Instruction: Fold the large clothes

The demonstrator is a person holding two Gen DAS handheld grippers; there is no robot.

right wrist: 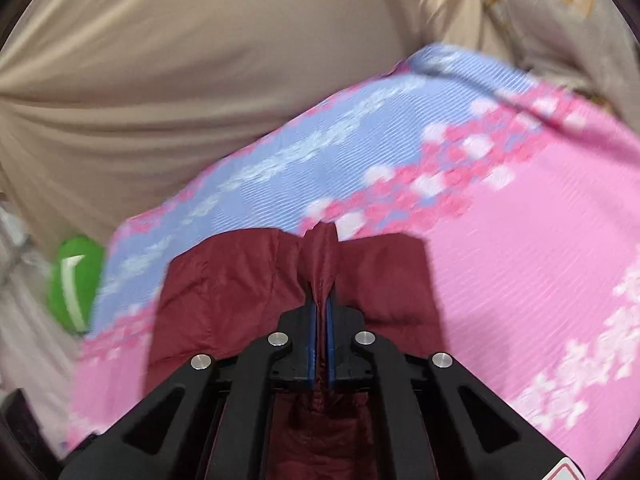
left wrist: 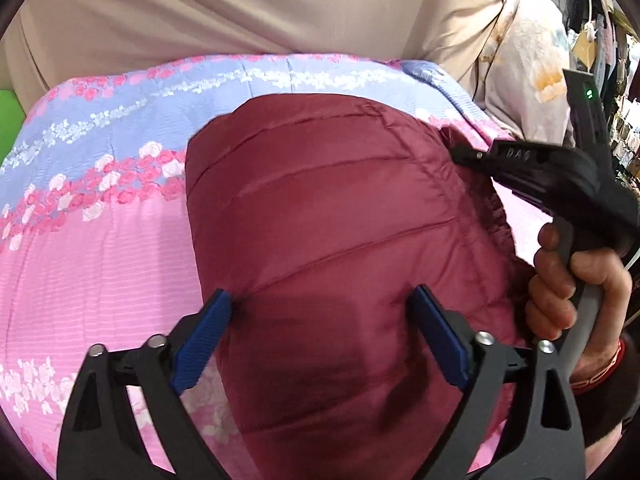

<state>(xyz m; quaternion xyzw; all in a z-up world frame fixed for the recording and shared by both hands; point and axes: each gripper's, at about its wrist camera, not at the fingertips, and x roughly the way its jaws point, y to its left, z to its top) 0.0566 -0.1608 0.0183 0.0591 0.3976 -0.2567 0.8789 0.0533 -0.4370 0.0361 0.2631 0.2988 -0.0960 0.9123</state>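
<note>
Maroon puffer jacket (left wrist: 328, 216) lying on pink floral bedspread (left wrist: 88, 248), bunched, partly folded at best; flattening and final folds judged left.
Left claw (left wrist: 320, 320) spread wide, straddling jacket, nothing gripped.
Right claw (right wrist: 322, 316) pinched tight on a jacket fold rising just ahead.
No containers visible.

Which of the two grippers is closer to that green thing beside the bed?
Left. The left hand-held gripper sits open over the jacket, on the green thing's side; the right hand-held gripper pinches the jacket's far edge.
</note>
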